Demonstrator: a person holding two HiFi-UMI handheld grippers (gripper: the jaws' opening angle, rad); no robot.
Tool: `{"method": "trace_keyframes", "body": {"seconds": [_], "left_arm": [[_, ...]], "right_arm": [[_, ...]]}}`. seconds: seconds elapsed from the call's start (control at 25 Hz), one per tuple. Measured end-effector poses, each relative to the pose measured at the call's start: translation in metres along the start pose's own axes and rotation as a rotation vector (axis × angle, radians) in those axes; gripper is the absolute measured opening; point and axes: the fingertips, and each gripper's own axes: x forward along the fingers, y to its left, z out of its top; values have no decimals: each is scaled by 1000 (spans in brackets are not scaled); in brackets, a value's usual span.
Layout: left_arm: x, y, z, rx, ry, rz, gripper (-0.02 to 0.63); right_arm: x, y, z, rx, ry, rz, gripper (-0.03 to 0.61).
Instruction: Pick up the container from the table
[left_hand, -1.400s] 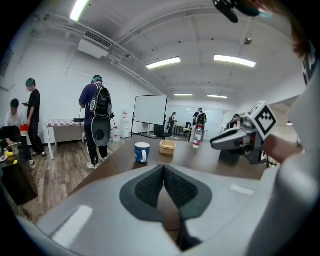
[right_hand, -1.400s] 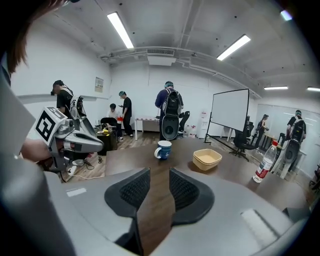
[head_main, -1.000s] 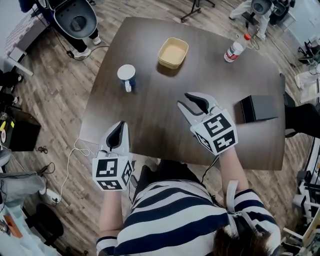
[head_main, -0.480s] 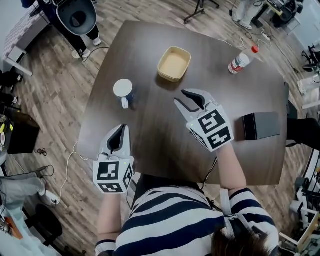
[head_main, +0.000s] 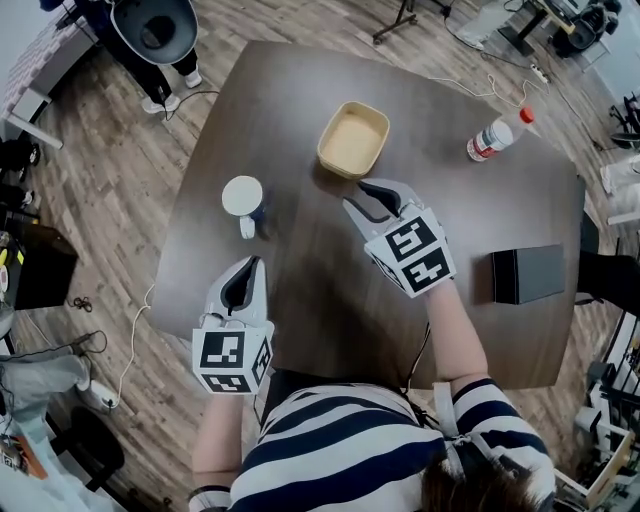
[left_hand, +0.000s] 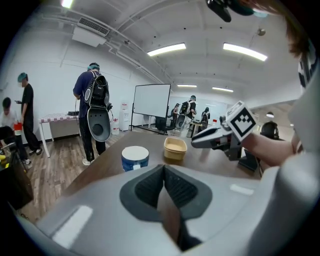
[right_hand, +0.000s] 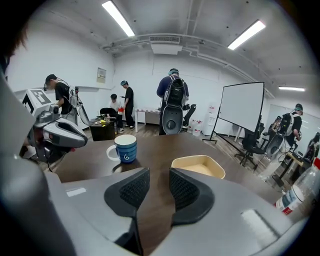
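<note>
The right hand-held gripper (head_main: 372, 196) hovers over the desk (head_main: 320, 280), jaws a little apart and empty, just on the near side of the tan container (head_main: 353, 139), which sits far-centre. The left hand-held gripper (head_main: 241, 283) is clenched on nothing at the desk's near-left edge, with a mug (head_main: 243, 196) beyond it.

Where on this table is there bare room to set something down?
Bare patches on the table: the wide stretch between container, bottle and black box, and the far-left corner beyond the mug. Tightest spot: the container's near side, where the open right claw hovers.
</note>
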Motion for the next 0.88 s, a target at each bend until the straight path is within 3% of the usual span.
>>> {"method": "trace_keyframes", "body": {"seconds": [0.64,0.88], "left_arm": [[60,-15,-12,-14,84,-46,0],[73,-11,-20,-20,112,-40,0]], "right_arm": [[72,-42,-15,-44,21,0,124],[99,-52,-22,-140,49,-2,124]]}}
